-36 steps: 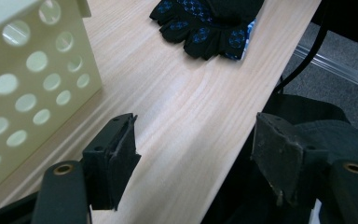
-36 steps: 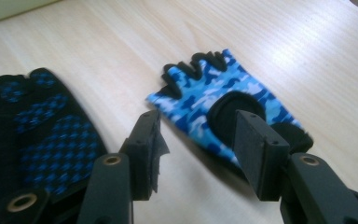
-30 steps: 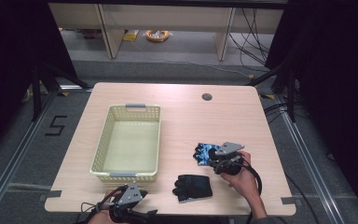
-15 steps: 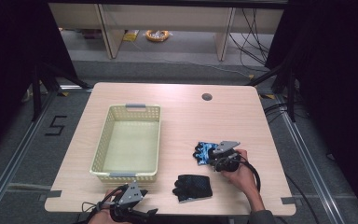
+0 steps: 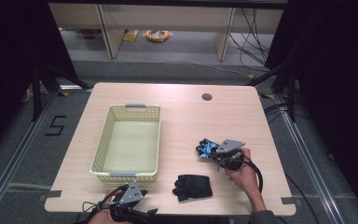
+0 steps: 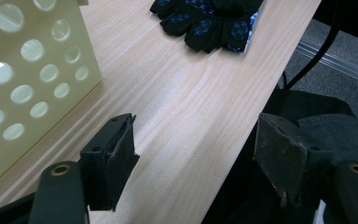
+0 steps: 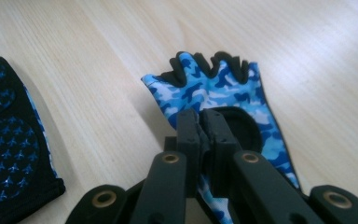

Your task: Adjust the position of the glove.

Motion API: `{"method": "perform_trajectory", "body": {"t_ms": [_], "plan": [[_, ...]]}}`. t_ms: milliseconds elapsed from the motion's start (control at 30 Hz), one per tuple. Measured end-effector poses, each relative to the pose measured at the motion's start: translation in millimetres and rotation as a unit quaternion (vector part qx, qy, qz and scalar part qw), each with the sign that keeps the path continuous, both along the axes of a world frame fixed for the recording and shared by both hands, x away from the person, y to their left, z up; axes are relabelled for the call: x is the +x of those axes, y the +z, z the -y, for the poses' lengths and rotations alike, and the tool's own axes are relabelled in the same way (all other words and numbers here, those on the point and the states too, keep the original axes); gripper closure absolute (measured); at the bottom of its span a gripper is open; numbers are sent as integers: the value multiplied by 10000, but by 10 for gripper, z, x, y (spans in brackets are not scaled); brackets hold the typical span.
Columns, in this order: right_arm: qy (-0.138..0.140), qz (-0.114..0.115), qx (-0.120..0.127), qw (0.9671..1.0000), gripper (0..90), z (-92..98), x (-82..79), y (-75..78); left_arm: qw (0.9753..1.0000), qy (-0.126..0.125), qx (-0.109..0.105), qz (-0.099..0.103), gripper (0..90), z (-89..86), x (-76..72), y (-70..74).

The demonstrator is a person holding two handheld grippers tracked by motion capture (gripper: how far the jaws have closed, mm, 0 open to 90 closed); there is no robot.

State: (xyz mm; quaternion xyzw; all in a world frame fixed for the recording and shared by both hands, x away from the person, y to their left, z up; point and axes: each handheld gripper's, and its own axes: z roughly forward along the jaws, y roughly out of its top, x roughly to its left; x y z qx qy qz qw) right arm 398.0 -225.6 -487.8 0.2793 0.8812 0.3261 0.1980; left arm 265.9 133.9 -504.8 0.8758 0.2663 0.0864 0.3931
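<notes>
Pale wood table (image 5: 177,100) carries a cream basket (image 5: 129,142) as landmark. Right of the basket, the right gripper (image 7: 200,122) has its jaws pressed together on the blue camouflage glove (image 7: 214,88), likely for lifting. It is fingerless, black-trimmed, lying flat. Near the basket's front, the left gripper (image 6: 193,156) idles with jaws spread, beside a black glove (image 5: 192,186).

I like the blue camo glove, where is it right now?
In the high view the blue camo glove lies on the table's right half, right of the basket, pinched by the right hand-held gripper, with the black glove nearer the person.
</notes>
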Motion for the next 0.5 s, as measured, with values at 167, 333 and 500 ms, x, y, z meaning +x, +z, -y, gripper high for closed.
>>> {"method": "perform_trajectory", "body": {"t_ms": [167,333,500], "plan": [[-1,232,174,9996,868,54,-9,104,9998,144,-97,-116,283,9,-8,-16],[273,483,359,9978,868,16,-109,319,9999,123,-73,-55,282,-3,5,-10],[607,612,387,9955,868,-126,-333,503,9999,148,-35,-30,280,-19,15,-2]]}}
